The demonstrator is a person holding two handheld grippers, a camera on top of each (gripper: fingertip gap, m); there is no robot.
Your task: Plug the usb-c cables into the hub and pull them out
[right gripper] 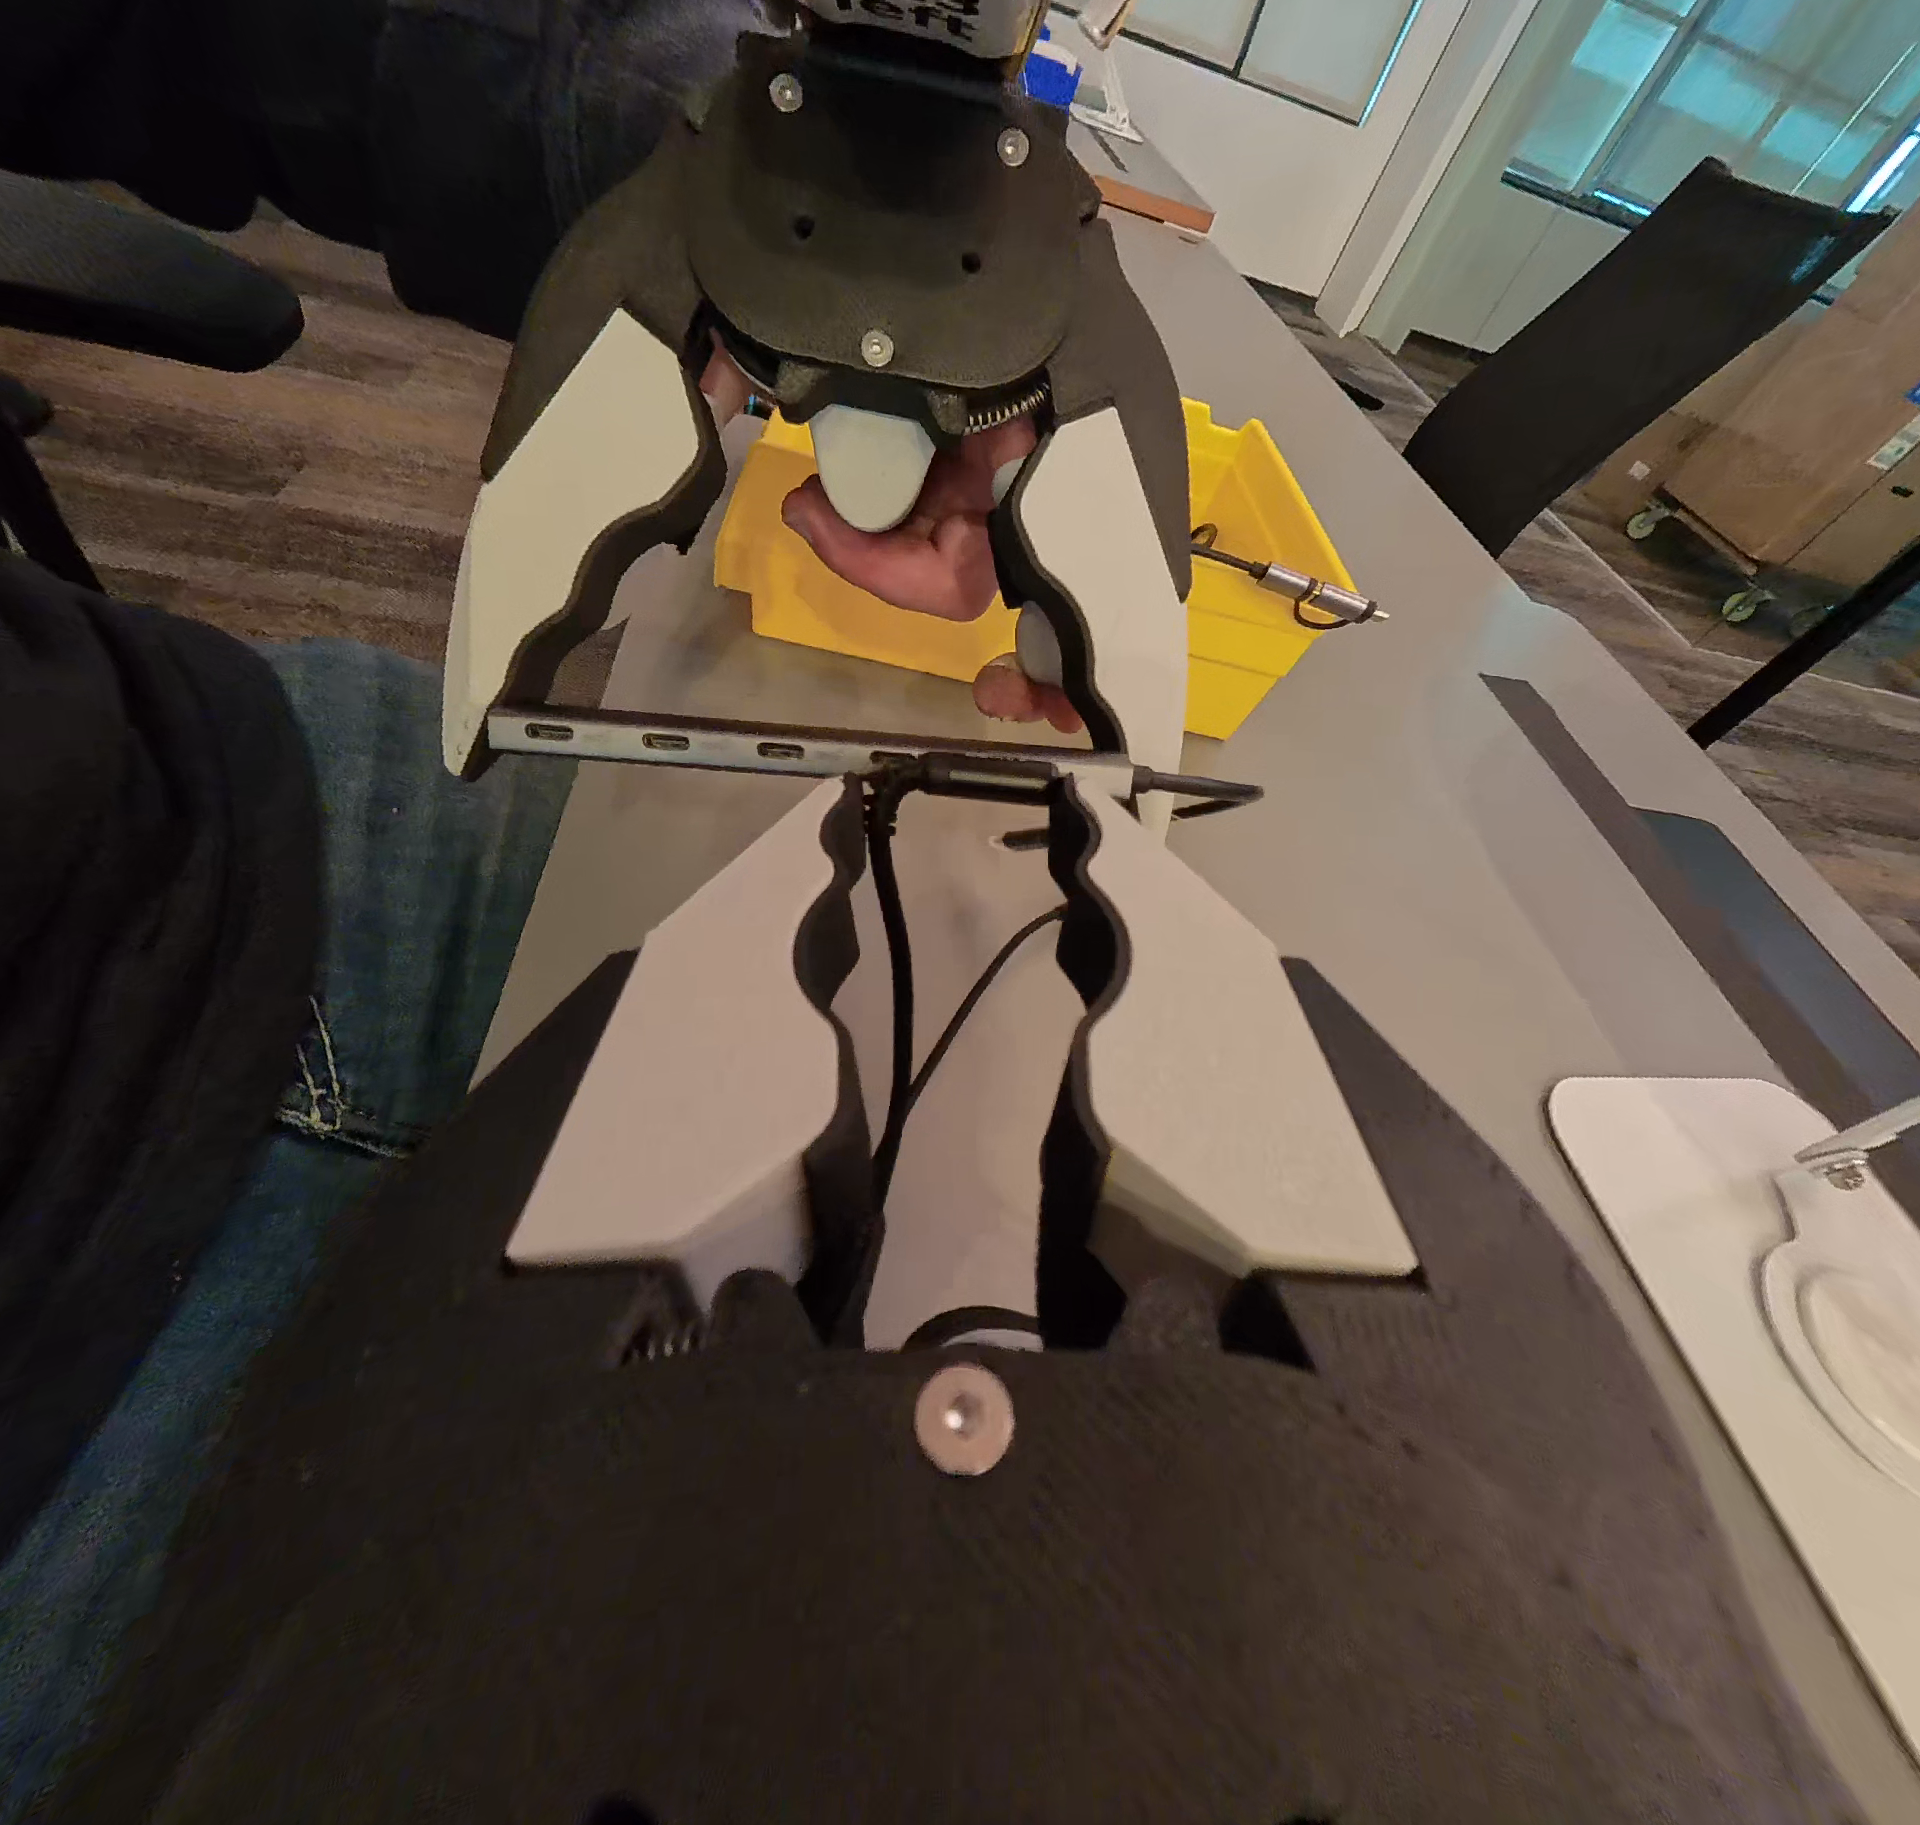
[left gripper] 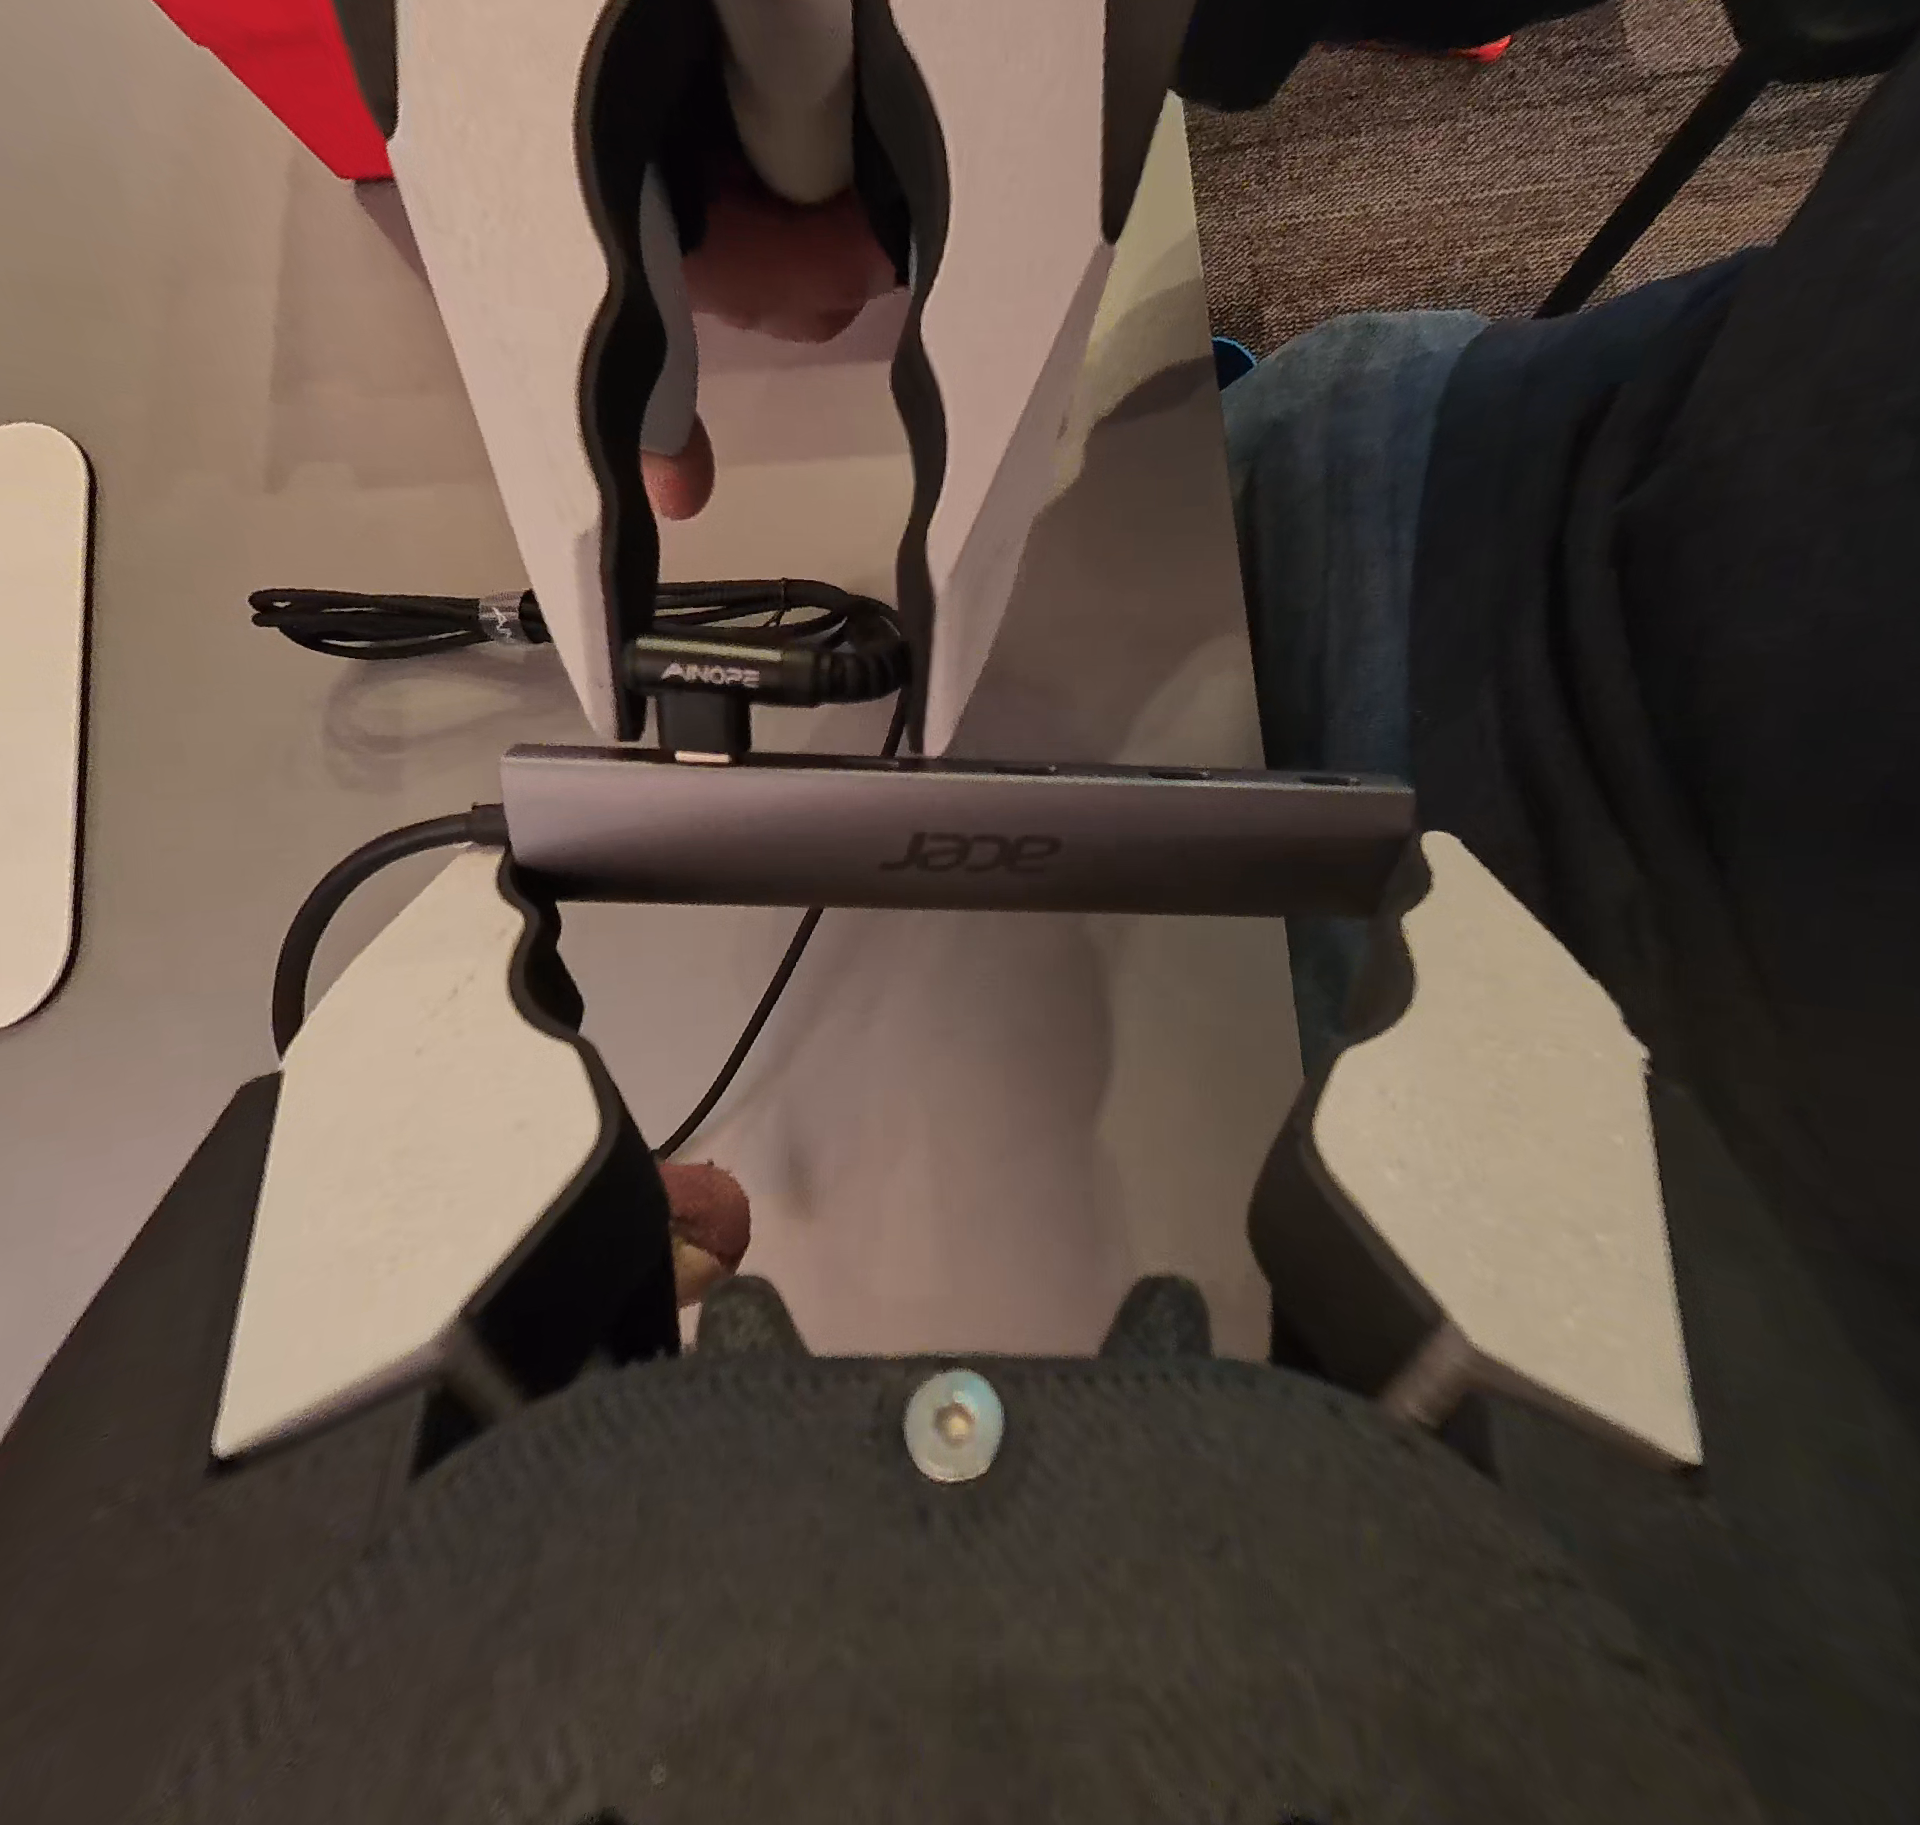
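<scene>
My left gripper (left gripper: 961,871) clamps the hub (left gripper: 956,830) by its ends, above the table (left gripper: 187,321). My right gripper (right gripper: 961,799) pinches the angled usb-c plug (left gripper: 717,684) (tip at an end port, w/ its cable (left gripper: 416,617) coiled behind).

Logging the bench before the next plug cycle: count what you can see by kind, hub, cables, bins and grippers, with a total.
Hub: 1, clamped end to end by the left gripper.
Cables: 2, a black right-angle cable at the hub held by the right gripper, and a cable in the bin.
Yellow bin: 1.
Grippers: 2.
Total: 6.
</scene>
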